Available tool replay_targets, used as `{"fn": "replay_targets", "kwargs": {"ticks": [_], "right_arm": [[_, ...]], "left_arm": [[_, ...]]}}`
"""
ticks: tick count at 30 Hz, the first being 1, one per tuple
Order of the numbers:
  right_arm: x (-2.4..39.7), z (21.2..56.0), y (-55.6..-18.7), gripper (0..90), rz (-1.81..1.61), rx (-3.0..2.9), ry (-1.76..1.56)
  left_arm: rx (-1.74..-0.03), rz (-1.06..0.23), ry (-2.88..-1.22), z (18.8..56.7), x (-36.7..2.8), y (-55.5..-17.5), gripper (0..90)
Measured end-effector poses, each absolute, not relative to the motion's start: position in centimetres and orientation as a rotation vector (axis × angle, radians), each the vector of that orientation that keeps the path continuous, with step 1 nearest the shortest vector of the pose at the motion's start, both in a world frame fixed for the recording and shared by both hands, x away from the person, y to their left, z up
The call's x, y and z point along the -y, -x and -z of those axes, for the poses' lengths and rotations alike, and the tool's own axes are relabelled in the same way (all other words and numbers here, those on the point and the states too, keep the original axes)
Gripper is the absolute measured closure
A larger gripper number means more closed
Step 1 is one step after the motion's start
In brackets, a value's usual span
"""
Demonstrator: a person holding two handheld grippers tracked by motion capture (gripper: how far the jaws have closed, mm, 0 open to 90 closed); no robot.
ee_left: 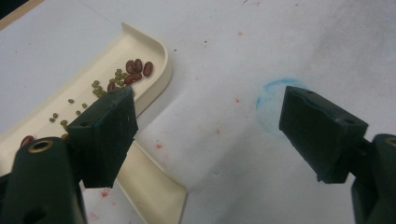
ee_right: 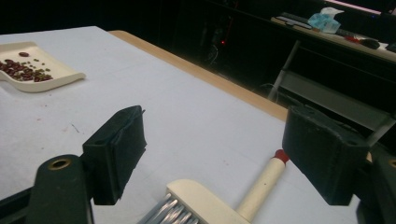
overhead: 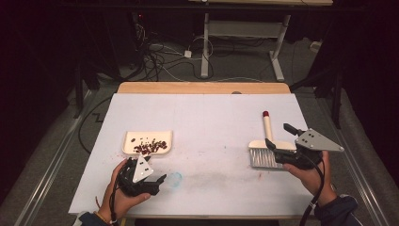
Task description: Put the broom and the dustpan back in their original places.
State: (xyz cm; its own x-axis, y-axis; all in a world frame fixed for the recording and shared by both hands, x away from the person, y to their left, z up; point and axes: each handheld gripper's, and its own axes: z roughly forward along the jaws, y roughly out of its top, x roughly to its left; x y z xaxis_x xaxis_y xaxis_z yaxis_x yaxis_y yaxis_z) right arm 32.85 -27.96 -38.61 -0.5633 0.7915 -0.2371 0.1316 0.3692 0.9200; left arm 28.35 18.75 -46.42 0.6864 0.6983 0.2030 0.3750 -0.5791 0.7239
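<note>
No readable text, no labels, no brand marks, no numbers (only unlettered stains on the table cover)

on the white table (overhead: 207, 117), a bean-filled dustpan (overhead: 147, 142) sits far left of the brush (overhead: 266, 148) by the right gripper (overhead: 277, 143).

White sheet (overhead: 202, 117) covers the table, wooden edge (overhead: 202, 87) showing at the far side. Beyond that edge – grey floor (overhead: 244, 70) with a tangle of cables (overhead: 160, 56) and a white power strip (overhead: 187, 53). A white-legged desk frame (overhead: 244, 33) stands past the cables. Room dark all round – the light falls on the table alone. Further desk behind holds a tissue pack (ee_right: 324, 21).
</note>
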Motion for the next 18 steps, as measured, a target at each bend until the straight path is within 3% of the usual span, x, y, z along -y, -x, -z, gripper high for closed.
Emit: {"fn": "replay_targets", "kwargs": {"ticks": [18], "right_arm": [[27.7, 41.1, -31.1, 21.5, -1.208, -1.974, -0.759]], "left_arm": [[-0.813, -0.626, -2.243, 46.5, -18.6, -28.3, 18.5]]}}
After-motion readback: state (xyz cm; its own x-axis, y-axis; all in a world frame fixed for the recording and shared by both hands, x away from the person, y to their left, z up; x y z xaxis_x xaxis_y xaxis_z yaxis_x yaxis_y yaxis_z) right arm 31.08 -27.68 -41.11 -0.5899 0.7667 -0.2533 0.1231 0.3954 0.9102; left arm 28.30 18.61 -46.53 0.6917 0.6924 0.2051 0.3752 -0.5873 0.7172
